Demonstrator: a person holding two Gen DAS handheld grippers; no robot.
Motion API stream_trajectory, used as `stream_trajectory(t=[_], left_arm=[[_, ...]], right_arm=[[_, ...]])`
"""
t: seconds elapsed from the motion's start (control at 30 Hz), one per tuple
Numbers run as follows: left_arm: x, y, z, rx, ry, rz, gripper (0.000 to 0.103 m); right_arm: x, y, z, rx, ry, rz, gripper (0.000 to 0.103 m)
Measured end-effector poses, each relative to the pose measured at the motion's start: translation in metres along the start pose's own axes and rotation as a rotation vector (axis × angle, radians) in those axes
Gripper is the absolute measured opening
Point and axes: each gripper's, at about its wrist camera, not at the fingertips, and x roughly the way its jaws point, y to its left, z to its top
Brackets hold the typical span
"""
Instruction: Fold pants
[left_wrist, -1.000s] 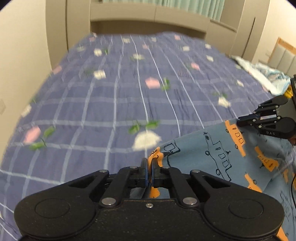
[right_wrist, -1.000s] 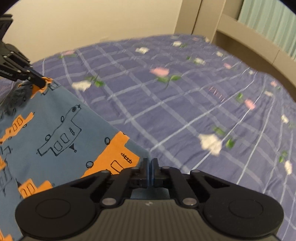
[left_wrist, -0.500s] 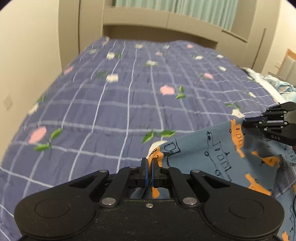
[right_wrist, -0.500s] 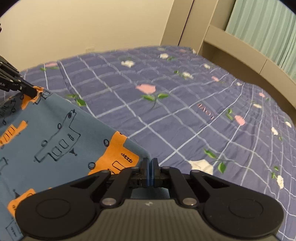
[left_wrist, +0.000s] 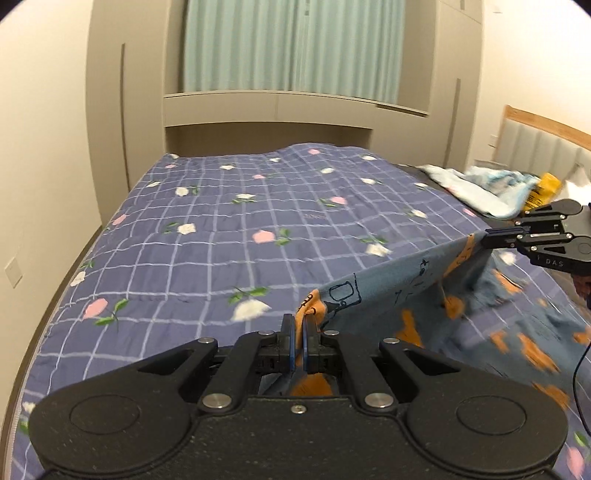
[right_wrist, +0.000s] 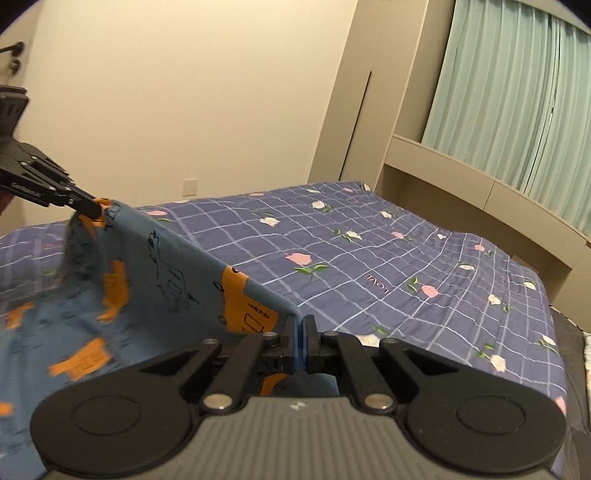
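Note:
The pants (left_wrist: 399, 291) are blue with orange blocks and dark line drawings. They hang above the bed, stretched taut between my two grippers. My left gripper (left_wrist: 298, 332) is shut on one corner of the top edge. My right gripper (right_wrist: 299, 330) is shut on the other corner. In the left wrist view the right gripper (left_wrist: 491, 236) shows at the far right, pinching the cloth. In the right wrist view the left gripper (right_wrist: 92, 208) shows at the far left, with the pants (right_wrist: 155, 280) draping down below it. The lower part of the pants is blurred.
A bed with a purple checked flower quilt (left_wrist: 240, 229) fills the space below. A light blue bundle of cloth (left_wrist: 480, 188) and a yellow item (left_wrist: 541, 190) lie at the right side. A beige cabinet ledge (left_wrist: 295, 107) and green curtains (right_wrist: 509, 96) stand behind; walls flank the bed.
Both grippers have risen with the pants, lifting the top edge off the quilt; the views now tilt up toward the curtains and wall.

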Motion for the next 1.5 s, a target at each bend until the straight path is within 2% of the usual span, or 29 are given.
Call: stream_trajectory(t=[0.23,0.37,0.53,0.63,0.8,0.97,1.2,1.23,1.3,1.37,1.4,1.43,1.5], left_arm=[[-0.034,-0.040,-0.056,0.074,0.058,-0.045,0.003],[-0.033,-0.058,-0.096,0.119,0.126,-0.045,0.003],[-0.026,-0.066,-0.128,0.102,0.160,-0.022,0.003],[-0.028,-0.068,-0.134,0.117,0.159,0.005,0.003],[-0.035,-0.069,-0.133,0.182,0.161,0.027,0.003],[-0.026,-0.064,-0.144,0.164,0.208,0.014,0.003],[-0.023,-0.065,-0.152,0.129,0.214,0.005,0.005],[-0.023,-0.065,-0.152,0.109,0.212,0.005,0.008],[-0.025,-0.068,-0.149,0.061,0.205,0.002,0.021],[-0.029,-0.073,-0.146,0.038,0.190,-0.011,0.052],[-0.031,-0.077,-0.144,0.029,0.178,-0.015,0.060],[-0.032,-0.082,-0.143,0.022,0.166,-0.015,0.071],[-0.030,-0.096,-0.139,0.012,0.144,-0.024,0.081]], right_arm=[[-0.077,0.052,-0.041,-0.032,0.023,-0.003,0.002],[-0.093,0.080,-0.075,-0.031,0.082,0.008,0.002],[-0.099,0.105,-0.113,0.002,0.125,0.008,0.002],[-0.104,0.116,-0.125,0.002,0.127,0.007,0.002],[-0.114,0.131,-0.124,-0.047,0.117,0.006,0.002],[-0.108,0.148,-0.132,-0.091,0.157,0.016,0.002],[-0.110,0.152,-0.145,-0.045,0.168,0.018,0.001],[-0.109,0.152,-0.148,-0.040,0.169,0.018,0.002],[-0.108,0.152,-0.151,-0.017,0.161,0.015,0.004],[-0.116,0.149,-0.151,0.014,0.142,0.009,0.016],[-0.120,0.146,-0.151,0.027,0.133,0.002,0.032],[-0.126,0.142,-0.152,0.044,0.121,-0.009,0.050],[-0.139,0.129,-0.155,0.101,0.103,-0.050,0.066]])
